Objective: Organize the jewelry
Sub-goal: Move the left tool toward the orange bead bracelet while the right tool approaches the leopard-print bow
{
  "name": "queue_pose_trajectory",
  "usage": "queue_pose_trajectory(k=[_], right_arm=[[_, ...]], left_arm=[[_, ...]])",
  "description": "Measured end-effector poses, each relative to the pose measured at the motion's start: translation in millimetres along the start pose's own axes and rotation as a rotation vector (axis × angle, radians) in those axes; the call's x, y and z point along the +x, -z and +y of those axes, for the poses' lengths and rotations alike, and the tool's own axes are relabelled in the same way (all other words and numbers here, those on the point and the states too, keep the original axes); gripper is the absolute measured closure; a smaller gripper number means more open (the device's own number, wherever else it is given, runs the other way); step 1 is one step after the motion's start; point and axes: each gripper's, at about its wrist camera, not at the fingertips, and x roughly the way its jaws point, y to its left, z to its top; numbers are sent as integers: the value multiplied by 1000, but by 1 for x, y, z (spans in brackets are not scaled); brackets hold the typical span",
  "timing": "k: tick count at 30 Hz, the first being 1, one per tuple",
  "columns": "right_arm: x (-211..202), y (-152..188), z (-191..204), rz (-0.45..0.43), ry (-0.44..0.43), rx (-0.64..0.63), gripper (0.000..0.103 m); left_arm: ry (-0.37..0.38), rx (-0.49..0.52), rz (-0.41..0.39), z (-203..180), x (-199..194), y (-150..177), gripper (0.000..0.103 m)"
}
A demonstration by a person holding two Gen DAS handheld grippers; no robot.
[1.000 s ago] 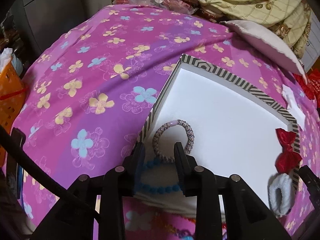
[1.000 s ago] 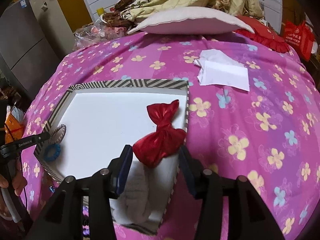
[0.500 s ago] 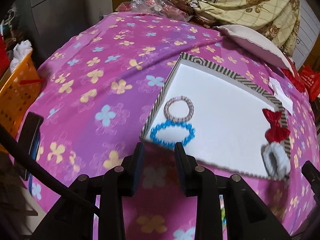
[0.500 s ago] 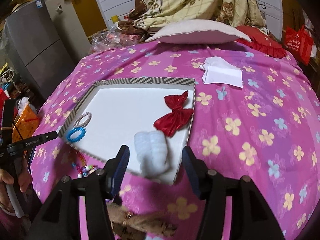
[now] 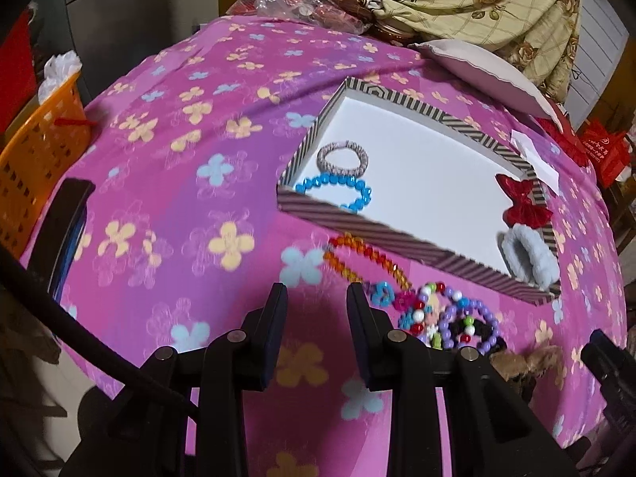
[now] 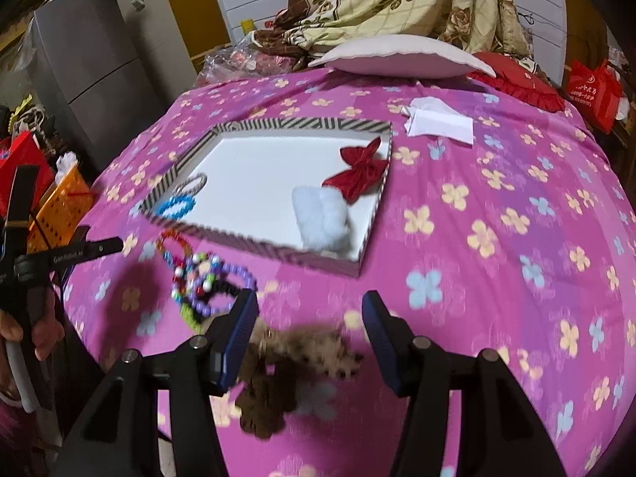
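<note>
A striped-rim white tray (image 5: 397, 238) (image 6: 294, 123) lies on the pink flowered bedspread. In it are a grey braided band (image 5: 342, 157), a blue bead bracelet (image 5: 338, 190) (image 6: 175, 204), a red bow (image 5: 524, 202) (image 6: 357, 167) and a white fluffy scrunchie (image 5: 528, 258) (image 6: 322, 214). In front of the tray lie an orange-red bead bracelet (image 5: 357, 254), a heap of coloured bead bracelets (image 5: 441, 314) (image 6: 206, 278) and a brown furry bow (image 6: 286, 361). My left gripper (image 5: 316, 298) is open and empty, left of the heap. My right gripper (image 6: 310, 306) is open, above the brown bow.
A white pillow (image 6: 397, 59) and folded blankets lie at the far end. White paper (image 6: 437, 123) lies right of the tray. An orange basket (image 5: 35, 167) stands off the left edge, and a dark phone-like slab (image 5: 67, 230) lies near it.
Both grippers have pulled back from the tray toward the near edge. The blue bracelet, red bow and white scrunchie now lie free in the tray; the bead heap and brown bow came into view.
</note>
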Motion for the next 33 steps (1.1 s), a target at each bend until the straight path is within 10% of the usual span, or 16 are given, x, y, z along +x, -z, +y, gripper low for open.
queue_pose_trajectory(k=[33], right_arm=[[44, 58, 37, 139, 17, -108, 42]], left_arm=[[83, -250, 90, 30, 36, -13, 60]])
